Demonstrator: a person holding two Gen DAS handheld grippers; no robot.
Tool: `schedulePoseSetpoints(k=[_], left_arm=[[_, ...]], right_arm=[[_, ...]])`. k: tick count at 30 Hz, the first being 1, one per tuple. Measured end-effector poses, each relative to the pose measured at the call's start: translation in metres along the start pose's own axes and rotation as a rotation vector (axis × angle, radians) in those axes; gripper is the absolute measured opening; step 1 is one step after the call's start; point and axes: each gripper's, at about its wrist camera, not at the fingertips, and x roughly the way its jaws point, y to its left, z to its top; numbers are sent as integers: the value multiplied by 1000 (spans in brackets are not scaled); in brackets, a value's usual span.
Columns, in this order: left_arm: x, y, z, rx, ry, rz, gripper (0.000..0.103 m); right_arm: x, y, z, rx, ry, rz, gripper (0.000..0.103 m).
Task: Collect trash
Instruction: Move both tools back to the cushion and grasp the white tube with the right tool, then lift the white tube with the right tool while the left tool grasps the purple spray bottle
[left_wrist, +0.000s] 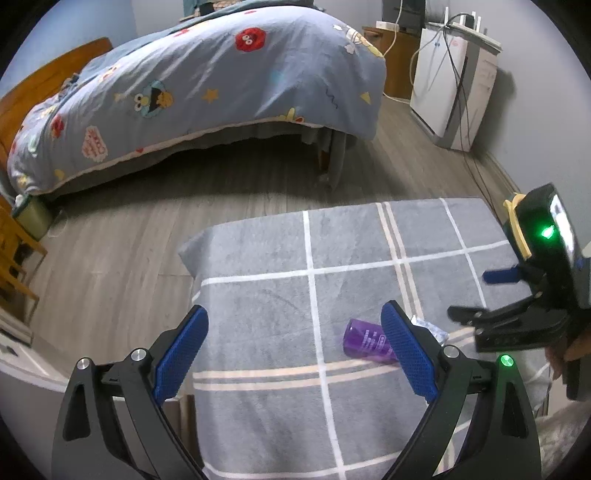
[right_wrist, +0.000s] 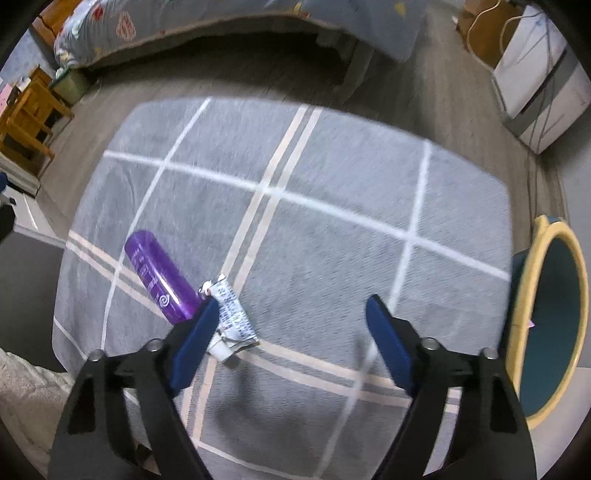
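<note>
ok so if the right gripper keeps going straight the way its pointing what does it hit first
Probably bare rug. The right gripper stands open, pointing steeply down, with nothing between its fingers. The crumpled white tube lies by its left finger, just off that line, though depth is unclear.

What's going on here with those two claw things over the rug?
A person is picking up trash with a handheld gripper in each hand. On the grey rug lie a purple bottle and a crumpled white tube, side by side. Both the left gripper and right gripper hang open above them, holding nothing. A yellow-rimmed bin waits at the rug's edge. Nothing is picked up yet.
</note>
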Motion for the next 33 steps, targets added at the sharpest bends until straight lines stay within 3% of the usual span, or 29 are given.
schedulePoseSetpoints(k=[8, 16, 17, 18, 23, 27, 33], left_arm=[[7, 12, 4, -23, 17, -31, 94], [13, 20, 5, -49, 43, -43, 94], [14, 20, 5, -45, 45, -39, 94], [15, 20, 4, -39, 49, -33, 94], [21, 18, 3, -36, 72, -26, 94], [26, 12, -1, -34, 93, -28, 94], [47, -9, -19, -106, 164, -28, 94]], right_arm=[[25, 16, 3, -27, 78, 19, 51], [39, 35, 3, -56, 106, 53, 40], [40, 39, 2, -62, 104, 61, 34], [40, 43, 2, -71, 104, 67, 28], [45, 64, -5, -177, 135, 52, 20], [40, 59, -6, -150, 128, 42, 13], [17, 20, -9, -47, 74, 36, 12]])
